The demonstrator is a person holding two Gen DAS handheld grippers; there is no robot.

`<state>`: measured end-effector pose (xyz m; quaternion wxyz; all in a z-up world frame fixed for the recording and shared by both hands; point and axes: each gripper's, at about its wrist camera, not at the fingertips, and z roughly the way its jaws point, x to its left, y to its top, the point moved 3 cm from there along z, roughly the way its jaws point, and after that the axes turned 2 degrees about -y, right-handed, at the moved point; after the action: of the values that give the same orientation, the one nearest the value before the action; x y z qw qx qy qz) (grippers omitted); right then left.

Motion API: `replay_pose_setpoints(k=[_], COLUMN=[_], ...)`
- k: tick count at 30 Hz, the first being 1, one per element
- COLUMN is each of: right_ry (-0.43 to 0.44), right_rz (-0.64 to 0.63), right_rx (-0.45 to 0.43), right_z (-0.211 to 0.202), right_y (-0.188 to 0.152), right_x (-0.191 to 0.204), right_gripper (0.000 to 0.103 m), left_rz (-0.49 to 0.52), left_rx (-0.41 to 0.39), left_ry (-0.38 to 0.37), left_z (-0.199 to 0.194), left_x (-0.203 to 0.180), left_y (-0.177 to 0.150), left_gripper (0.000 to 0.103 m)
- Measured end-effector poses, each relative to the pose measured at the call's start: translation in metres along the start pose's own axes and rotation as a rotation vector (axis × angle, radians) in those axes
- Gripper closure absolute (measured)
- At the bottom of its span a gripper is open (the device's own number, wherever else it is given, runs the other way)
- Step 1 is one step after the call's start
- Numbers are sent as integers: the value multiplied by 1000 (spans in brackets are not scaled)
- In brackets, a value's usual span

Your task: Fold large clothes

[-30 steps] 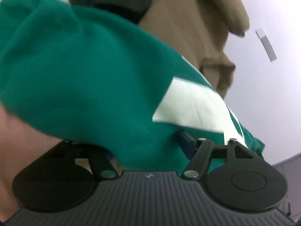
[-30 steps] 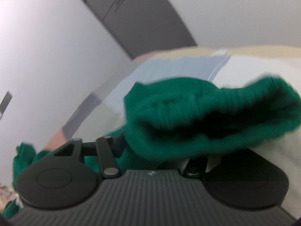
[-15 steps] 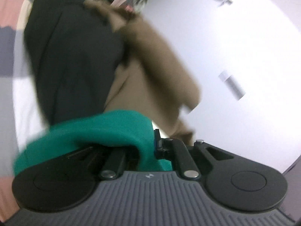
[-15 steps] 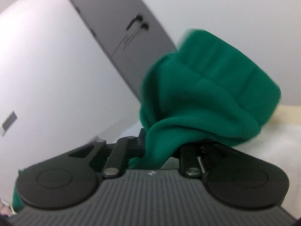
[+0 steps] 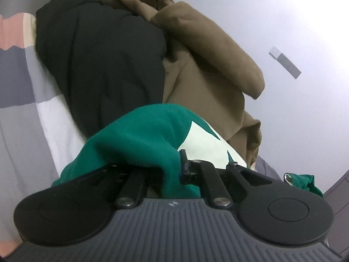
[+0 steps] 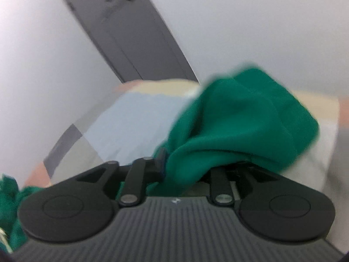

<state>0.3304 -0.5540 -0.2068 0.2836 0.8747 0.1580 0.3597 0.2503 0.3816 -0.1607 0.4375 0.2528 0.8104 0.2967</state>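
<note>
The bed [image 5: 19, 83], with its cover of grey, pink and white blocks, is carrying everything. At its far end, against the wall, a black garment [image 5: 104, 65] and a brown hoodie [image 5: 207, 76] are lying in a pile, touching each other.

The green sweatshirt [image 5: 139, 135] is being held up over the near part of the bed, in front of this pile and between the two tools. It is not lying flat anywhere.

The left gripper [image 5: 168, 168] is clamping a fold of it. Its jaws have just been closing on the cloth and then easing out a little, and the fabric is sitting between them.

The right gripper [image 6: 189, 168] is carrying a thick bunch of the same cloth [image 6: 240, 118]. Its jaws have just been opening with the bunch between them. One finger is hidden under the fabric and the view is blurred, so I cannot tell if the pads are pressing.

I am judging that the step is spreading the sweatshirt before the first fold. To do it well:
- The right tool needs a thinner, firm hold on an edge.
- Both hands should be going apart at equal height until the cloth is hanging straight.
- The sweatshirt should be laid on the free near part, well apart from the pile.
- The white print [image 5: 207, 144] helps in telling which face is lying up.
</note>
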Motion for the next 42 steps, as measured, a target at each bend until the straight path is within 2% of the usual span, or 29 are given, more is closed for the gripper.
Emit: replay_pose_setpoints(k=[1,2,3,5,7,11,15,18,21,23,28,31,33,34,35,37,38,39,42], right_ry=[-6,-6,-5,0,-3,4,4,50,106,102,11,-51,-100,-117,-129,-175,-197,-204,-181], right_rz=[40,80,109,165,214,253,158,121,121,107,77,-38,-134,-142,-136,-131,-138,-142,-152], right_rx=[6,14,17,21,8,-51,-149,-141,-73,-42,-34,-47,-43,-31,-18,14,27,44,91], right_z=[-4,-10,-14,-25,-39,-61,-85,-79,-63,-46,4,22,32,38,47,57,58,61,56], right_y=[0,0,-2,-3,1,6,10,10,1,-4,-8,-3,6,13,16,30,36,42,53], right_x=[-3,-6,-6,-3,-5,-13,5,7,5,8,18,32,42,43,39,35,33,33,37], right_gripper=[58,47,40,38,38,36,36,35,29,27,27,27,29,31,38,58,73,80,90], left_rz=[3,2,1,24,62,126,151,213,323,362,427,458,491,507,517,524,524,522,512], left_rx=[7,16,26,38,40,88,137,165,163,182,260,289,301,307,312,322,328,334,345], left_ry=[9,16,23,33,38,33,8,-22,-44,-72,-127,-148,-146,-144,-144,-144,-142,-141,-145], left_z=[-1,-3,-4,-20,-36,-56,-70,-78,-86,-89,-85,-78,-73,-70,-67,-61,-58,-54,-47], left_x=[-1,-2,-2,-6,-11,-27,-46,-66,-92,-106,-133,-143,-150,-152,-154,-154,-155,-155,-155], left_y=[-1,-1,0,-7,-12,-21,-31,-39,-49,-59,-90,-106,-116,-121,-124,-129,-130,-131,-132], left_gripper=[88,82,78,54,44,43,43,43,43,43,43,43,43,43,43,43,43,43,43])
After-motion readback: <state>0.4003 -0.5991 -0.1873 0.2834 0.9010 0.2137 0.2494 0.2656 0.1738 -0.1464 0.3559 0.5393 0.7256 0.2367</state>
